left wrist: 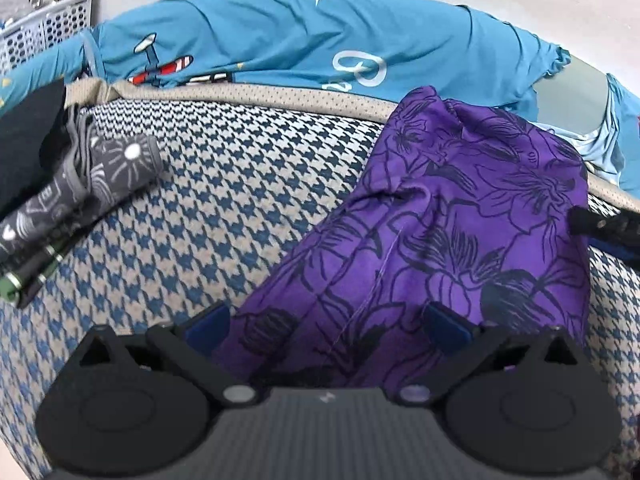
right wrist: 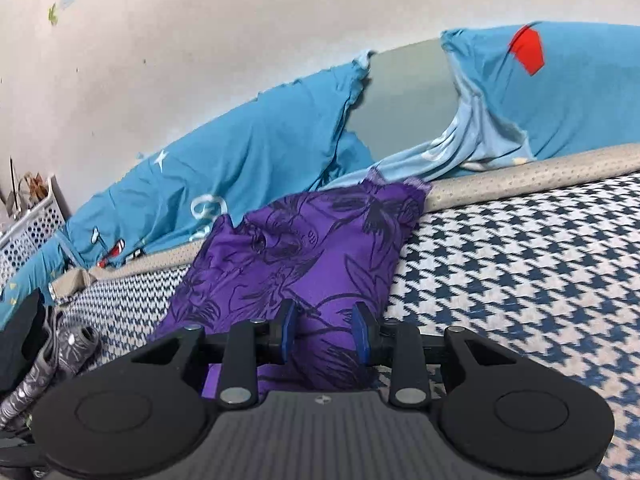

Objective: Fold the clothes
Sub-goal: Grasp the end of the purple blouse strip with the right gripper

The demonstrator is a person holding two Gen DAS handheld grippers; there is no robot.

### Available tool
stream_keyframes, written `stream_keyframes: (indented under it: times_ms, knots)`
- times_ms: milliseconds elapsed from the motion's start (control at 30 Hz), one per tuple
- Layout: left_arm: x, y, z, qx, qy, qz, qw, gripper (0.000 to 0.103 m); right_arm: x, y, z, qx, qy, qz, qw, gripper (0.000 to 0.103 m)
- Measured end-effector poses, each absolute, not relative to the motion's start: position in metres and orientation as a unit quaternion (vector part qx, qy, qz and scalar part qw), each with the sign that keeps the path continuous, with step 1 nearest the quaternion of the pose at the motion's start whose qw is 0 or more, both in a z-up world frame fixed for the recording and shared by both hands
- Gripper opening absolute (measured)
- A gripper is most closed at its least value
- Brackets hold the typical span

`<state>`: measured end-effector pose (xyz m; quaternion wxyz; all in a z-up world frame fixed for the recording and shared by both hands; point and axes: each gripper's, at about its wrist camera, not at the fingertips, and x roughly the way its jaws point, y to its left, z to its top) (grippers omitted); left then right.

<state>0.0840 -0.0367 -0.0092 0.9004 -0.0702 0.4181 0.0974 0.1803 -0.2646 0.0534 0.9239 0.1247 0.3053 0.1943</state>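
Purple floral garment (left wrist: 460,232): bunched cloth with dark line-drawn flowers, lying on the houndstooth bed cover (left wrist: 224,208), its far end reaching the beige piping (left wrist: 280,94) at the cover's back edge. Left gripper (left wrist: 326,326): blue-padded fingers (left wrist: 208,328) spread wide, the near end of the garment lying between them; whether the pads press on the cloth cannot be told. Right gripper (right wrist: 325,334): blue pads drawn in on a raised fold of the same garment (right wrist: 304,248), cloth pinched between them. In the left wrist view a black finger (left wrist: 600,224) of the right gripper shows at the garment's right edge. Grey patterned cloth (left wrist: 100,176): rolled, lying well to the left of the purple garment on the cover, beside a black item (left wrist: 24,140) and a dark tube-like object (left wrist: 28,276). Blue printed bedding (left wrist: 300,36): heaped behind the garment, beyond the piping, against a pale wall (right wrist: 200,40). White perforated basket (left wrist: 44,28): far left of the garment, at the wall.
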Motion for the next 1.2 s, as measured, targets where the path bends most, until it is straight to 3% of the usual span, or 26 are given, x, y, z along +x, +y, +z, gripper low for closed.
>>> stream_keyframes:
  times_ms: [500,1033,1200]
  knots:
    - [0.100,-0.045,-0.035,-0.054,0.449,0.137,0.881,0.103,0.187,-0.236,0.039,0.028,0.309,0.186,0.932,0.032]
    - [0.096,-0.033,-0.037,-0.063,0.450,0.132,0.881,0.103,0.213,-0.297,0.055,0.192,0.313,0.170,0.915,0.042]
    - [0.096,-0.033,-0.037,-0.062,0.451,0.134,0.880,0.103,0.226,-0.312,0.044,0.232,0.317,0.162,0.905,0.051]
